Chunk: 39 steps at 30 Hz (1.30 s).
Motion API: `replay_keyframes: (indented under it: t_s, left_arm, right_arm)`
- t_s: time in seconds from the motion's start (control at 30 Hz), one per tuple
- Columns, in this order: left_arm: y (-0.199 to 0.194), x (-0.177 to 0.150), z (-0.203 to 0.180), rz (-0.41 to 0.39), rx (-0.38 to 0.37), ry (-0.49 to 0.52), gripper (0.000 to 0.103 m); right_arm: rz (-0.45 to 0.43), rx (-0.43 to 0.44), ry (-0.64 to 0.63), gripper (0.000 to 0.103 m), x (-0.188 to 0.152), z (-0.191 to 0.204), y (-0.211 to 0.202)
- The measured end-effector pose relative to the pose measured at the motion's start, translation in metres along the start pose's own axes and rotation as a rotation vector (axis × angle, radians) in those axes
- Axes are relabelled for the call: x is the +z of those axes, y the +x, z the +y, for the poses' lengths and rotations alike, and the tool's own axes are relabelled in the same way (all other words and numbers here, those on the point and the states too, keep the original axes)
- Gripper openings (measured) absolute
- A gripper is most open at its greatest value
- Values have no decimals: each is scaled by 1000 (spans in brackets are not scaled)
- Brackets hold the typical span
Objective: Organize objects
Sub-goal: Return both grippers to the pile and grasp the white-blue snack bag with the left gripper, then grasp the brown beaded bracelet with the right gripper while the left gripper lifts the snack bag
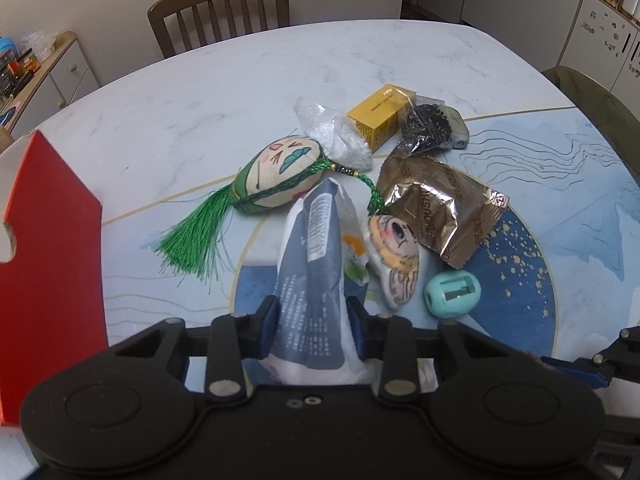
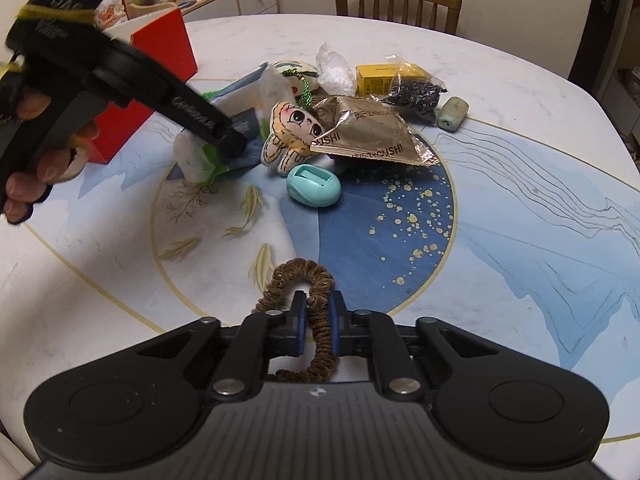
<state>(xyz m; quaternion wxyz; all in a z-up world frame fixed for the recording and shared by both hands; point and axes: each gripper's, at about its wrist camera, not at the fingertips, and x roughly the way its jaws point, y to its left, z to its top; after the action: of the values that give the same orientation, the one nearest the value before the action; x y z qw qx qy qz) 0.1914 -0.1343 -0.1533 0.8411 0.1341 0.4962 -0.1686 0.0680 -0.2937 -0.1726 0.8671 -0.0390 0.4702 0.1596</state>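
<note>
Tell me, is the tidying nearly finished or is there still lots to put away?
Nothing looks put away yet. In hand: the left gripper is shut on a blue-and-white packet, and the right gripper is shut on a brown hair scrunchie. Still in a heap on the table: the doll plush, teal sharpener, gold foil bag, yellow box and tasselled pouch. The red box waits nearby.

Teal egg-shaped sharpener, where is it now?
The teal sharpener lies on the table's blue circle, just in front of the plush doll and gold packet.
</note>
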Motion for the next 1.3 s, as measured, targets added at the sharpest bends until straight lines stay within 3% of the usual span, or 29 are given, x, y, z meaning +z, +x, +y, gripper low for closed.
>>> replay_keyframes:
  t_s: [0.7, 1.3]
  left_arm:
    - [-79, -18, 35, -41, -81, -95, 32]
    - [-124, -16, 98, -77, -115, -153, 32]
  right_arm:
    - [-113, 48, 76, 10, 18, 18, -61]
    - [-179, 53, -33, 10, 96, 75, -95]
